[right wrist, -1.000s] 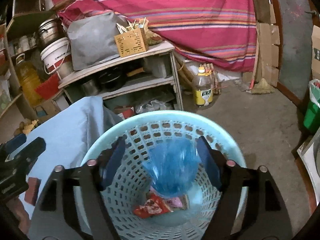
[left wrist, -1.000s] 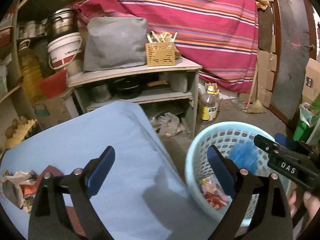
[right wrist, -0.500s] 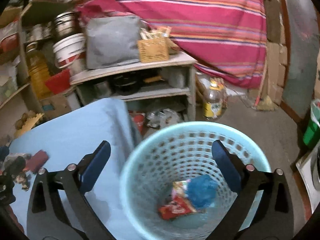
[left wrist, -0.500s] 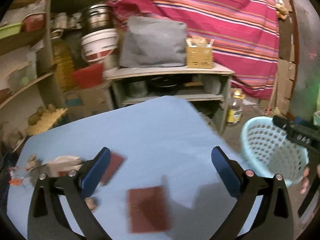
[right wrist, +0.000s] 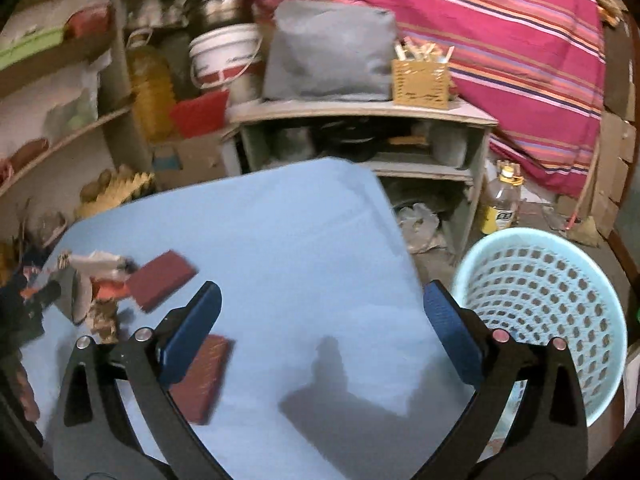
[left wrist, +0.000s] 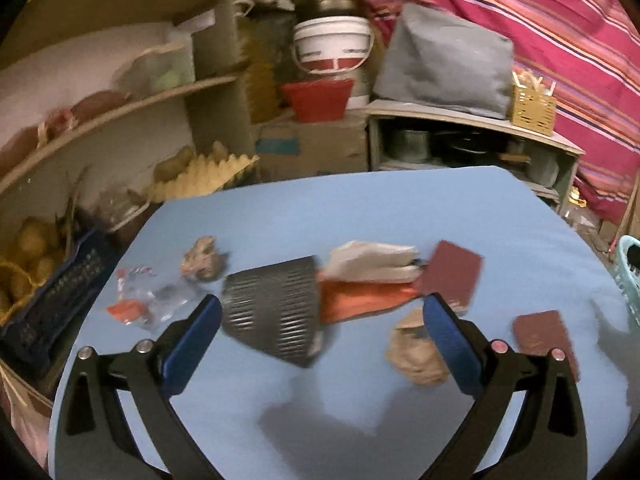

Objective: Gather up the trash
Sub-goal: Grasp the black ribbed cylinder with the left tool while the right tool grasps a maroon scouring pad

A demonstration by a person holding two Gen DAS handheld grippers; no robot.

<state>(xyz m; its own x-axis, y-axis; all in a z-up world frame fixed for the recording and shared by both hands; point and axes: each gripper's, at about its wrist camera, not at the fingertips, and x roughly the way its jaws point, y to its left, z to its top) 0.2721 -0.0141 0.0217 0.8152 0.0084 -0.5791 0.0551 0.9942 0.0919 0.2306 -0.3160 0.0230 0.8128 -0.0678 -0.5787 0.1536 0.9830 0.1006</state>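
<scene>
Trash lies on the blue-clothed table (left wrist: 360, 216): a crumpled brown paper ball (left wrist: 416, 354), an orange and white wrapper pile (left wrist: 368, 280), a second crumpled wad (left wrist: 202, 260) and a clear wrapper with red bits (left wrist: 136, 300). A dark slotted container (left wrist: 272, 312) lies on its side among them. My left gripper (left wrist: 320, 328) hangs open above this pile, nothing between its fingers. My right gripper (right wrist: 320, 328) is open and empty over bare cloth. The light blue basket (right wrist: 540, 312) stands on the floor to its right.
Two maroon flat pads (left wrist: 454, 276) (left wrist: 544, 336) lie on the cloth. Cluttered shelves (left wrist: 460, 120) stand behind the table, with a white bucket (left wrist: 332, 44) and a grey bag (left wrist: 444, 40). A bottle (right wrist: 500, 204) stands on the floor near the basket.
Both grippers swung left, away from the basket and over the table. The blue bag left the right gripper and dropped into the basket; its jaws spread wider.
</scene>
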